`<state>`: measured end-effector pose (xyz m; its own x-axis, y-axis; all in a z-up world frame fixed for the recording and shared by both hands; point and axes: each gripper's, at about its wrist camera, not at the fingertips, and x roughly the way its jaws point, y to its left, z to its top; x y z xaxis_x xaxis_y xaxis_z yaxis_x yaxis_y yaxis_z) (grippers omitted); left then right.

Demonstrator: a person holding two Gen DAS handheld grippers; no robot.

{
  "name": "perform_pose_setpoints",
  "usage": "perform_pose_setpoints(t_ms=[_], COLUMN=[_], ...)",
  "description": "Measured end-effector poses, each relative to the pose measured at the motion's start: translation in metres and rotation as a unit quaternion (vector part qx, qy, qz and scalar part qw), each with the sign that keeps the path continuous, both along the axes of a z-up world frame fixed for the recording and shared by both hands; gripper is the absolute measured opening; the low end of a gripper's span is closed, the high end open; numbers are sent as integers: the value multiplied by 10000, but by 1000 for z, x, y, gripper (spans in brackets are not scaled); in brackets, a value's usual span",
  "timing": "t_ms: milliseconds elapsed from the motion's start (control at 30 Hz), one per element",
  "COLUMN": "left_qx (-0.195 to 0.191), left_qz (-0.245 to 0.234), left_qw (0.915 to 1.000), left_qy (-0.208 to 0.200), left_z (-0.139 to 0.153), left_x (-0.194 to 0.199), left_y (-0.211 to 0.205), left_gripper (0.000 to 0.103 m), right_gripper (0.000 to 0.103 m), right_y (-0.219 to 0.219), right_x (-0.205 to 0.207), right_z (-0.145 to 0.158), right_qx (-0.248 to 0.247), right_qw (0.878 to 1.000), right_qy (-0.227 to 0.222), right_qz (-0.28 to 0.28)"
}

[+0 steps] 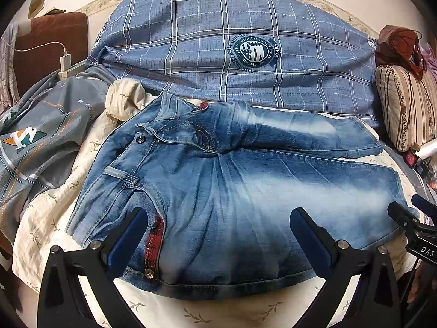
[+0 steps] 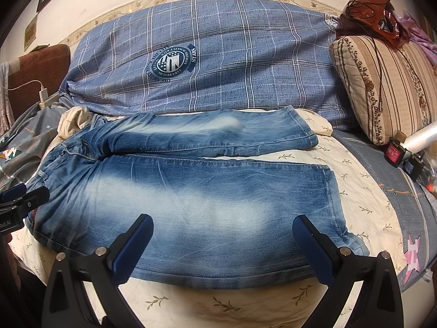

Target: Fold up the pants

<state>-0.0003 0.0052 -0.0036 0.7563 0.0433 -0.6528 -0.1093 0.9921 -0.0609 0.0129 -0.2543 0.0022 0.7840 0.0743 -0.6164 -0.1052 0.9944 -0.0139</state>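
Faded blue jeans (image 1: pixel 232 191) lie spread flat on a cream leaf-print sheet (image 1: pixel 49 232), waist to the left, legs to the right, the two legs slightly apart. They also show in the right wrist view (image 2: pixel 191 191). My left gripper (image 1: pixel 218 216) is open and empty, just above the near edge at the hip, by a red plaid pocket lining (image 1: pixel 155 237). My right gripper (image 2: pixel 222 222) is open and empty over the near leg's edge. The right gripper's tip (image 1: pixel 409 218) shows at the left view's right edge; the left gripper's tip (image 2: pixel 24 194) shows at the right view's left edge.
A large blue plaid pillow (image 1: pixel 232 41) lies behind the jeans. A striped beige cushion (image 2: pixel 387 87) with a reddish bag (image 2: pixel 368 19) on it sits at the right. A grey patterned quilt (image 1: pixel 35 150) lies left, with a charger and cable (image 1: pixel 65 60). Small items (image 2: pixel 401 155) lie at right.
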Motion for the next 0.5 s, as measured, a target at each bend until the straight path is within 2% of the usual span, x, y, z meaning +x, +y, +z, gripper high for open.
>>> perform_pose_setpoints(t_ms=[500], left_qx=[-18], left_qz=[25], left_qw=[10000], left_qy=[25], left_z=[0], left_x=[-1], left_y=[4], left_gripper=[103], right_gripper=[103], right_y=[0], right_x=[0], right_z=[0], right_qx=[-23], right_qw=[10000], right_qy=[-26], right_qz=[-25])
